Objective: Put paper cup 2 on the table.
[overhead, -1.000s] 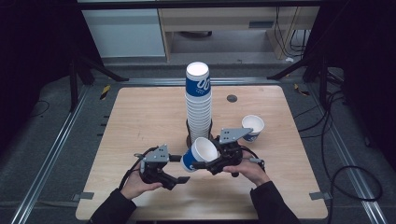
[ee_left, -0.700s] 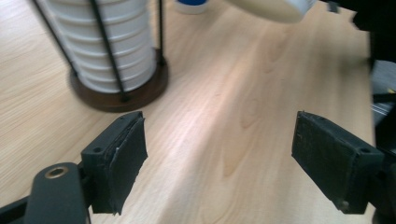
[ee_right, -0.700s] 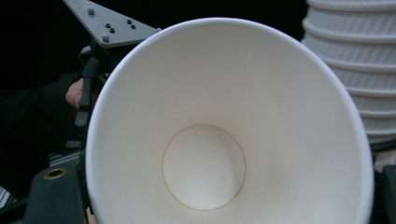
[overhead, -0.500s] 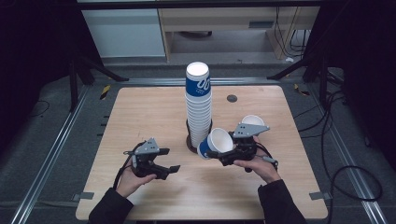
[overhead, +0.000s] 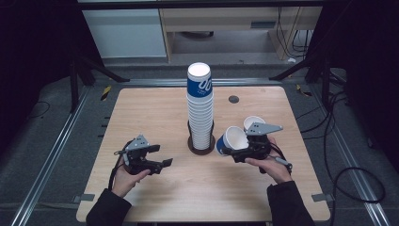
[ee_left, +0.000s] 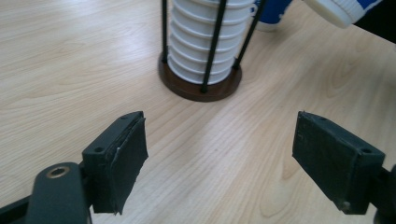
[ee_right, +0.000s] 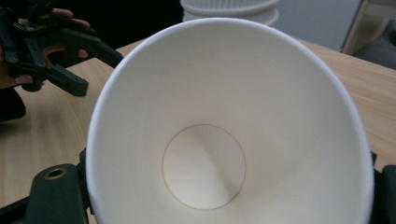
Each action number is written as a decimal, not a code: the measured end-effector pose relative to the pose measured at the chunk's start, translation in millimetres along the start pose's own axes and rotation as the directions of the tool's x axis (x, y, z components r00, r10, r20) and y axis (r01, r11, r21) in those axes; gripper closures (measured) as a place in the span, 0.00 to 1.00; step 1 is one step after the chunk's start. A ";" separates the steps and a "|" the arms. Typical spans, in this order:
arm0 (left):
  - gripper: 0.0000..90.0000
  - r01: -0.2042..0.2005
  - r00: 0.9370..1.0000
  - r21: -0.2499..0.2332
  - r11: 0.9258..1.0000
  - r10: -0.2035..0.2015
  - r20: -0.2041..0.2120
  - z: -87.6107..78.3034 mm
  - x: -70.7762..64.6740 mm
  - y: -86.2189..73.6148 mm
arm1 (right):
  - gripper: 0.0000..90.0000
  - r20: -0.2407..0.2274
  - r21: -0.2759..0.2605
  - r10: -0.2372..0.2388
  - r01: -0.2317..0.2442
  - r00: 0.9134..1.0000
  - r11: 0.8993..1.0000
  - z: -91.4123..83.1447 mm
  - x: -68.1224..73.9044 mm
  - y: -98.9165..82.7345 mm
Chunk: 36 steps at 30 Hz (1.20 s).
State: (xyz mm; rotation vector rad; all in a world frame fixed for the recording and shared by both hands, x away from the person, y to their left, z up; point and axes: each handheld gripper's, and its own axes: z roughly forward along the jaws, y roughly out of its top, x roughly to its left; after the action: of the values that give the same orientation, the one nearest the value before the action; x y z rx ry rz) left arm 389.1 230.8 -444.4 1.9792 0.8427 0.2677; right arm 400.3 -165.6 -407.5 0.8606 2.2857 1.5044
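Seen from above: a wooden desk (overhead: 155, 113) w/ a tall stack of blue-and-white paper cups (overhead: 200, 110) upright in a round wire holder (overhead: 201, 143) near the middle. The right tool (overhead: 234, 151), at the front right, is clamped on a single paper cup (overhead: 231, 140) tipped on its side just right of the holder, w/ its white inside facing that tool's camera; another cup (overhead: 253, 122) stands just behind it. The left tool (overhead: 162, 157), front left & well apart from the stack, has its jaws spread wide w/ nothing between them, pointing toward the holder's base.
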 end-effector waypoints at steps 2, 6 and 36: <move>0.19 0.010 1.000 -0.001 1.000 -0.010 -0.005 -0.8 3.0 -0.4 | 0.21 0.031 0.019 0.003 -0.004 1.000 1.000 -3.2 -2.9 -2.2; 0.19 0.032 0.999 0.001 0.999 -0.032 -0.026 -1.4 7.5 -1.2 | 0.21 0.076 0.041 0.009 -0.012 0.997 0.999 -12.0 -7.2 -5.4; 0.19 0.036 0.997 -0.005 0.999 -0.036 -0.063 -6.2 11.1 -4.1 | 0.21 0.317 0.198 0.042 -0.109 0.947 0.974 -48.2 -40.9 -23.6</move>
State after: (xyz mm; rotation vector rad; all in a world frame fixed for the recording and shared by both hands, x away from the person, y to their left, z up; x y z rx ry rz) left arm 392.3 243.6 -446.1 1.9583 0.9167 0.3127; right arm 399.4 -232.9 -412.2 1.1659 2.2213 1.0683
